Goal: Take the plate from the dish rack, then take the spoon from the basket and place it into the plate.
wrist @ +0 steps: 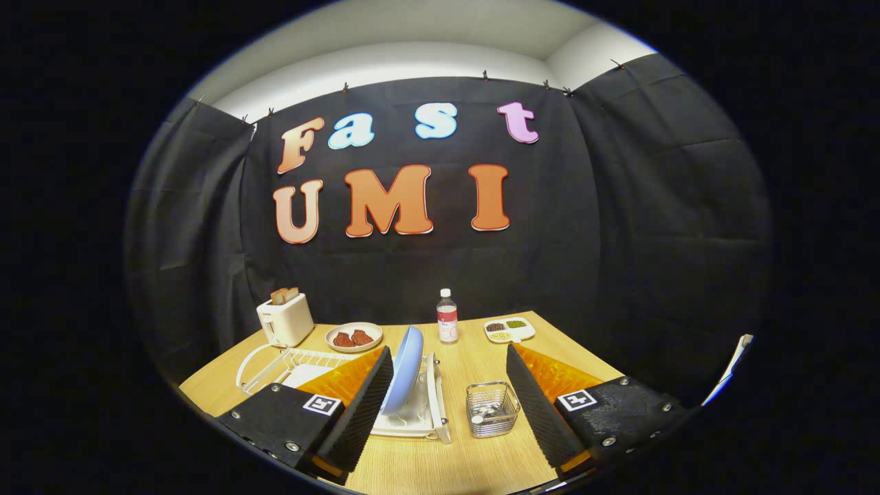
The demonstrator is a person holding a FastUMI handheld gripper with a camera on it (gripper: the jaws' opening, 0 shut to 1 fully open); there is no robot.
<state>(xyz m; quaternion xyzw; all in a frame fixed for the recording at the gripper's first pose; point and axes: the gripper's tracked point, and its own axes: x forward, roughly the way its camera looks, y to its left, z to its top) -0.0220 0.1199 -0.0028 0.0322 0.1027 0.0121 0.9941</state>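
Our claw (447, 405) gapes wide, empty, low in frame over table (440, 460). Blue plate (404, 371) upright in white dish rack (412, 405), beside left finger. Wire basket (492, 410) between fingers; spoon unclear inside.

Tongs (450, 405) – two black fingers, ribbed inner pads, orange sides, silver screws, a square black-and-white marker on each
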